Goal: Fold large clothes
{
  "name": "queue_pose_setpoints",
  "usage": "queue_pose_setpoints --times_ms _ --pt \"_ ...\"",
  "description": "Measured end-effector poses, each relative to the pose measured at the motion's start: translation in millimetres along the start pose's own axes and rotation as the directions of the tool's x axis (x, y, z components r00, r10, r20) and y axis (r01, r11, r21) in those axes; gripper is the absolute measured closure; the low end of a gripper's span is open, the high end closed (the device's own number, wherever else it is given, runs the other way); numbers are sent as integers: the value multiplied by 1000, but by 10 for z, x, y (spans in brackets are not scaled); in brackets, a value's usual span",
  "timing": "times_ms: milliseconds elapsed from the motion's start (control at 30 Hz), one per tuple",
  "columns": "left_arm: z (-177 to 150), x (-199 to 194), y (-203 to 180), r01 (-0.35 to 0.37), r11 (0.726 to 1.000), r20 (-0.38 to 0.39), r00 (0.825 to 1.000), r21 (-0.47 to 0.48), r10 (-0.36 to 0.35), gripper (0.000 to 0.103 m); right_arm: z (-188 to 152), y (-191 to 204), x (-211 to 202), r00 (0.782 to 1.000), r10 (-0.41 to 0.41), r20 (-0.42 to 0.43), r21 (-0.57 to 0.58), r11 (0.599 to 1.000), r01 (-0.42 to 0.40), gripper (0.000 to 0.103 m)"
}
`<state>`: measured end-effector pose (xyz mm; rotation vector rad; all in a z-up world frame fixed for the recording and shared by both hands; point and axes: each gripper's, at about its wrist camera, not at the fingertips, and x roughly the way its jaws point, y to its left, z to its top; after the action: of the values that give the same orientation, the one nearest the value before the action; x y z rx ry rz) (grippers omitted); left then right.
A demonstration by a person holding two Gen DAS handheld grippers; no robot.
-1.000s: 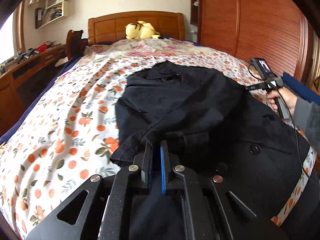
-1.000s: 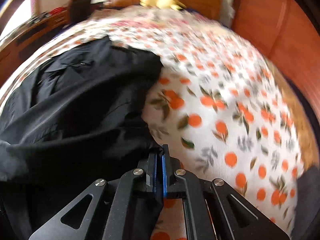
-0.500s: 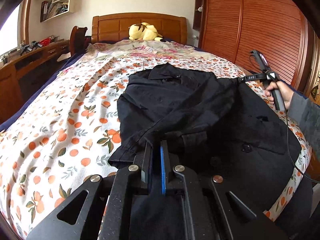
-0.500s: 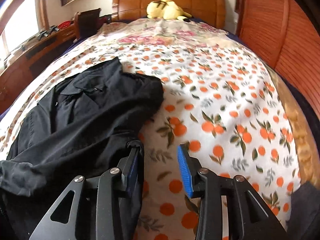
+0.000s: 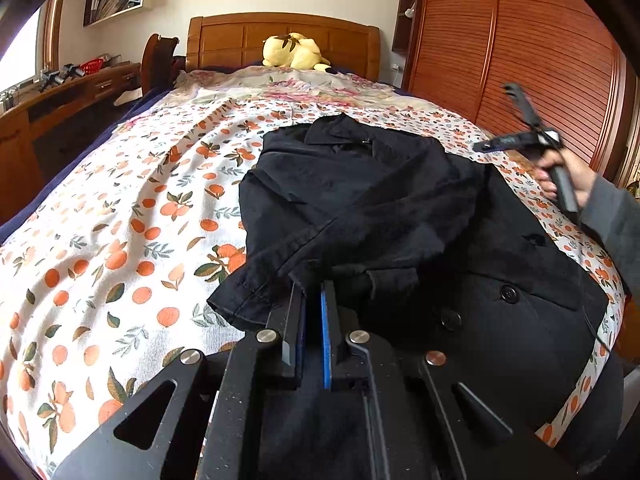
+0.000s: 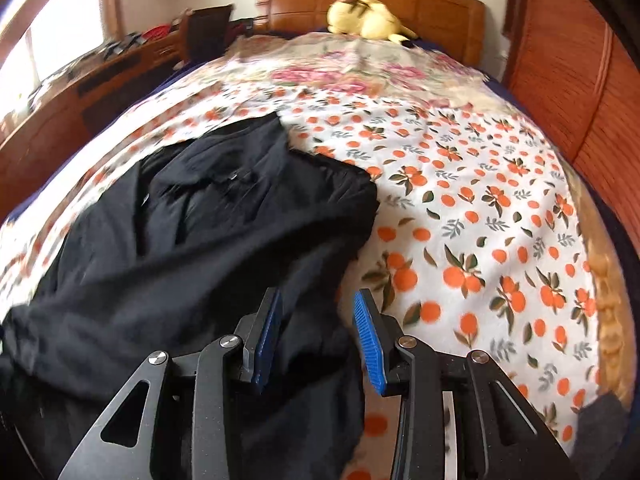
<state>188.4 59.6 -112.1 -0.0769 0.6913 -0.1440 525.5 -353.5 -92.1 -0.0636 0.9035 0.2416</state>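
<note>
Left wrist view shows the left gripper [image 5: 312,300] seemingly pinching the black coat [image 5: 400,216] sleeve; right gripper [image 6: 316,320] gapes empty, so lay that sleeve flat before regrasping.

A wooden headboard [image 5: 280,42] backs the bed [image 5: 120,240]; a slatted wooden wardrobe [image 5: 540,60] stands right, a desk [image 5: 60,96] and bright window [image 6: 60,28] left.

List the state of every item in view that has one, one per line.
black coat: lying on the bed, one sleeve folded across its front, buttoned.
left claw: shut on coat fabric.
right claw: open, holding nothing.
plush toy: lying by the headboard.
bedspread: wrinkled.
</note>
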Motion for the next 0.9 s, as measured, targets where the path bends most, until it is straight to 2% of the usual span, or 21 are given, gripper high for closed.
queue_pose_setpoints --times_ms 233,367,400,433,500,533,600,700,800,867,900 --pt "-30 -22 -16 25 1000 -11 1000 3 -25 96 417 -106 917 989 -33 -145 86 995 46 64" --pt "-41 -28 -29 43 999 -24 999 14 -43 96 677 -143 1257 982 -63 -178 91 993 81 65" --pt "-46 -30 -31 45 999 -29 999 16 -45 96 741 -132 1295 983 -78 -164 80 993 92 80" --pt "-54 -29 -31 50 999 -36 998 14 -49 96 804 -110 1309 986 -94 -140 66 992 104 95" --pt "-66 -24 -16 52 999 -47 998 7 -52 96 911 -27 1238 985 -163 -49 37 986 165 101" --pt "-76 -32 -15 50 999 -49 998 8 -49 96 958 -3 1164 987 -163 3 50 985 163 101" --pt "-88 -49 -24 44 999 -47 998 8 -44 96 996 47 1049 985 -167 55 71 984 163 101" --pt "-80 -75 -38 38 999 -44 998 6 -37 96 898 212 900 987 -148 56 46 988 145 101" --pt "-72 -112 -61 49 999 -45 998 10 -49 95 730 448 733 991 -127 48 -32 991 128 100" --pt "-73 -175 -71 61 998 -35 998 6 -61 89 545 642 558 995 -85 52 -78 993 89 98" --pt "-73 -231 -80 65 998 -23 998 6 -65 79 435 744 451 997 -52 51 -97 994 57 96"
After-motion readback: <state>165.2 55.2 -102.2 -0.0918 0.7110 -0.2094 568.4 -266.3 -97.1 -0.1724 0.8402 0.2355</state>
